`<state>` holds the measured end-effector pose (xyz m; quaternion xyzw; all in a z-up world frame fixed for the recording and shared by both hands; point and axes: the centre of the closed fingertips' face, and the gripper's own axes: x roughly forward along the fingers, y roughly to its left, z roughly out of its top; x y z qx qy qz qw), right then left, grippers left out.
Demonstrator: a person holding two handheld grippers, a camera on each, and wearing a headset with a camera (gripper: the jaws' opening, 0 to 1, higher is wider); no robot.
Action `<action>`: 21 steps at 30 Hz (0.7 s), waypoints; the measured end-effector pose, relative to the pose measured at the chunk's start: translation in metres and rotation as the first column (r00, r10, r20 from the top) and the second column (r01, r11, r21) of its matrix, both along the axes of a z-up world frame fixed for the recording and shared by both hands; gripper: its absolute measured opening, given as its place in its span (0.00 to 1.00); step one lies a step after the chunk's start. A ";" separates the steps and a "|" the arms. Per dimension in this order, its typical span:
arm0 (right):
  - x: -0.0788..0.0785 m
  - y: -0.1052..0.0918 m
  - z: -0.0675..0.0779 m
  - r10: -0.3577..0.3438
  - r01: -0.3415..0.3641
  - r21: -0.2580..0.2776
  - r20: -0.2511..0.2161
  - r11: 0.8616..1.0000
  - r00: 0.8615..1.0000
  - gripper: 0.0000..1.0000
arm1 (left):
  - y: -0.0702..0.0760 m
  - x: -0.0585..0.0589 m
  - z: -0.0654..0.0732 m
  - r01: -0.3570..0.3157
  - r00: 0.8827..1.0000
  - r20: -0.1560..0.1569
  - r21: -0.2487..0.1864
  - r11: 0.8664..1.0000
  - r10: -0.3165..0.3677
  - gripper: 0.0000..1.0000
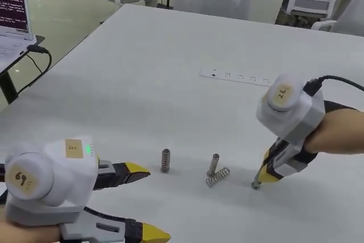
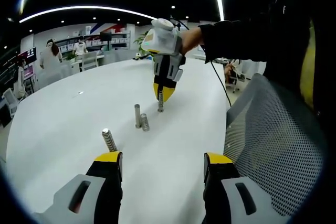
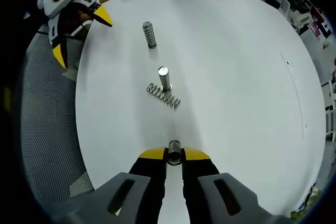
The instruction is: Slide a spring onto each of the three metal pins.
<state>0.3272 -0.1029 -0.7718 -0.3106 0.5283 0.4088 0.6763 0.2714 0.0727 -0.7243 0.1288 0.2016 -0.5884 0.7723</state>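
The right gripper (image 3: 174,156) has its jaws drawn almost together, pinching a third spring (image 3: 174,152) between the yellow tips. That coil stands upright on the white table (image 3: 236,77) and seems to ring the last pin, though the pin is too hidden inside it to be sure.

Straight ahead of those jaws, a short way out, the loose spring (image 3: 164,95) lies on its side. Its long axis runs crosswise to the line of the jaws, slightly slanted. It rests at the foot of the bare pin (image 3: 165,78), which stands upright just beyond it; whether the two touch is hard to tell. Further along the same line stands the sprung pin (image 3: 149,34), its coil already on.

The left gripper (image 2: 163,160) is spread wide, holding nothing and touching nothing. From it, the sprung pin is nearest, just ahead of its left jaw. The bare pin and loose spring come next, a little left of centre, and the right gripper is beyond them.

The right gripper looks nearer the loose spring but is occupied, while the left is free. Whichever takes it would probably need to grip across the coil and tip it upright to line it up with the bare pin
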 end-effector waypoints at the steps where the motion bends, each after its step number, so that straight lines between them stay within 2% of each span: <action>1: 0.000 0.000 -0.001 0.000 0.000 -0.001 -0.002 1.000 1.000 0.08 | 0.000 0.000 0.000 -0.001 1.000 0.000 -0.001 1.000 0.001 0.58; 12: 0.000 0.000 -0.009 -0.001 0.000 -0.012 -0.008 1.000 1.000 0.09 | 0.002 0.001 0.000 -0.003 1.000 0.000 0.002 1.000 0.003 0.57; 21: -0.001 0.000 -0.009 0.002 -0.002 -0.011 -0.007 1.000 1.000 0.09 | 0.003 0.001 -0.001 -0.004 1.000 -0.001 0.002 1.000 0.004 0.57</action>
